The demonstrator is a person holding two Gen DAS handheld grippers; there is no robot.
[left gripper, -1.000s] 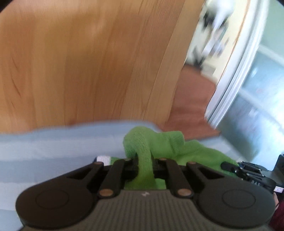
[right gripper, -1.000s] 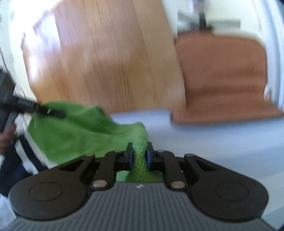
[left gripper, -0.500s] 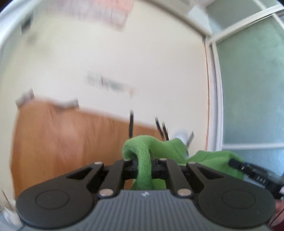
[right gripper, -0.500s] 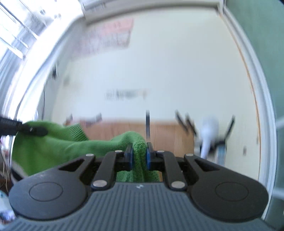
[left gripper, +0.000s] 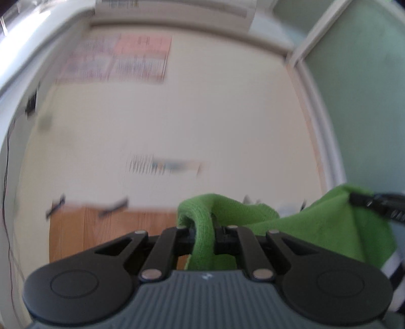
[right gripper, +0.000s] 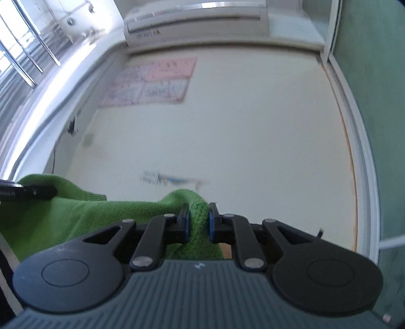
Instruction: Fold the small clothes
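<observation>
Bright green garment (left gripper: 316, 225), black gripper (left gripper: 202, 234)

One green knit garment (left gripper: 316, 222); two grippers, left (left gripper: 202, 231) and right (right gripper: 197, 222); one wall poster (right gripper: 152, 83); one air conditioner (right gripper: 197, 19).

Both views have swung up from the striped sheet to the wall (left gripper: 177, 126) (posters (right gripper: 152, 83) visible).

Both my cameras face a wall, so the surface below is out of view; a wooden panel (left gripper: 108, 232) shows low in the left view, with nothing visibly resting on it; the green garment (left gripper: 316, 227) is carried by my jaws alone, left gripper (left gripper: 202, 232) and right gripper (right gripper: 197, 222) both clamped on its fabric.
</observation>
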